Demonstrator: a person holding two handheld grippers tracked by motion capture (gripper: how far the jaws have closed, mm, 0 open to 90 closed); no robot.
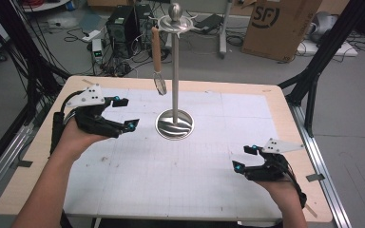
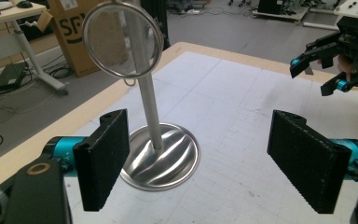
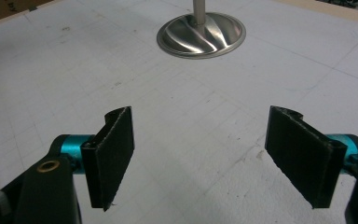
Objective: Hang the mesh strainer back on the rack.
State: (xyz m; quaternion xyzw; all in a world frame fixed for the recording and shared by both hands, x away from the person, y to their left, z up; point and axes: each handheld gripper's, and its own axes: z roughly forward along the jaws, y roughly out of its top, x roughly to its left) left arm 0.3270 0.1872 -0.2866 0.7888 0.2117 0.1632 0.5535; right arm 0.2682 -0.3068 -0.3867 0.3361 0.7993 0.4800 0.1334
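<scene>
The right gripper (image 1: 245, 158) hovers nearest the person, low over the white mat (image 1: 180, 161), well apart from everything. Its jaws stand wide apart with nothing between them; in the right gripper view only bare mat lies between the pads (image 3: 112, 154), with the stand's base (image 3: 201, 34) farther off.

The left gripper (image 1: 124, 113) is held higher, to the left of the stand (image 1: 175, 71). Its jaws are also spread wide and grip nothing. In the left gripper view the strainer (image 2: 122, 38) hangs ahead and above the pads (image 2: 103, 158), its round mesh ring in front of the pole, not touched by either jaw.

The strainer (image 1: 158, 61) hangs by its wooden handle from a hook on the ring at the top of the stand, its mesh end down, just beside the pole. It seems to be what the left gripper is aimed at.

Several things could go wrong from here. The strainer hangs free, so a jaw that brushes it before closing would likely set it swinging and spoil the grasp. A grip on the thin mesh ring could slip or bend it; the handle looks the safer hold. Pulling sideways rather than lifting off the hook could drag the tall stand over, since only its base steadies it. A jaw could also clip the pole, which stands right behind the mesh.
</scene>
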